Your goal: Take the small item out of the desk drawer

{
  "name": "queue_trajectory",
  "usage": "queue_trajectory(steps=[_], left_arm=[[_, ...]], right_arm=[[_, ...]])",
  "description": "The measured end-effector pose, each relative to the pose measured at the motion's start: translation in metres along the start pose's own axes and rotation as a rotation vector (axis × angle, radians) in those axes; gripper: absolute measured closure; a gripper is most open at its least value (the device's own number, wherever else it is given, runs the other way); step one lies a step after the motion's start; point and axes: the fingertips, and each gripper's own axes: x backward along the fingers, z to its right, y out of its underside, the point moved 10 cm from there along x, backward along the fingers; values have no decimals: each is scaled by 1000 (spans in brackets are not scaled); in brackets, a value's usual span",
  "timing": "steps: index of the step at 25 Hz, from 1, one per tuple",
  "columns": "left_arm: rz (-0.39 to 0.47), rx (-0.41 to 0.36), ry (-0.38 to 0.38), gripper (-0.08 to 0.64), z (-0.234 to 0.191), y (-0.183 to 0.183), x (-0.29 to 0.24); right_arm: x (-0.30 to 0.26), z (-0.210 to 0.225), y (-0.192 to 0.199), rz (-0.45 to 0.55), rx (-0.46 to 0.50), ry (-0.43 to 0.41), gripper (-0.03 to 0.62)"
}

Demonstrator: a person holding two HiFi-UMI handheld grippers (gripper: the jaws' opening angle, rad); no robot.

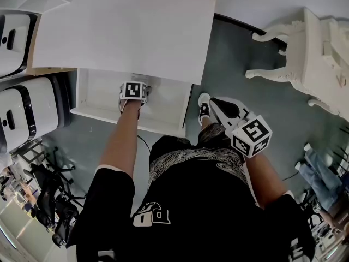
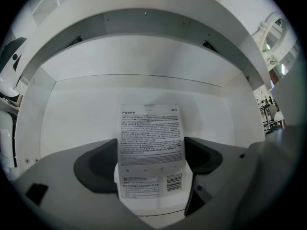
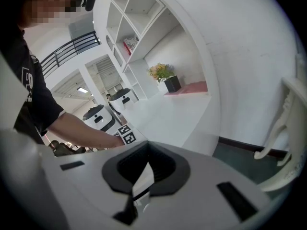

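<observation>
My left gripper (image 2: 152, 161): jaws wide, either side of the printed packet (image 2: 151, 143) lying in the drawer (image 2: 86, 104), not gripping. Right gripper (image 3: 139, 188): jaws together, outside the drawer. Risk: the flat packet slips if I close on its edges only.

The head view looks steeply down over the open drawer (image 1: 98, 98). The left gripper view shares its floor (image 2: 86, 109), up close. The right gripper view looks on from its right.

Bright, even indoor light on white surfaces, soft grey shadow inside the drawer (image 2: 81, 114), heavy fisheye bending with black corners in both gripper views, near foreground slightly soft.
</observation>
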Motion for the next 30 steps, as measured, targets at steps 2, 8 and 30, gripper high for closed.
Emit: queue_trajectory(steps=[2,8,30], left_arm=[[-19,-6,5,135,0,-1,0],[-6,29,37,135,-1,-1,14],[246,-7,98,135,-14,40,132]], right_arm=[[3,2,-4,11,6,7,583],[6,-7,-12,24,49,11,583],[12,-80,-37,130,170,14,583]])
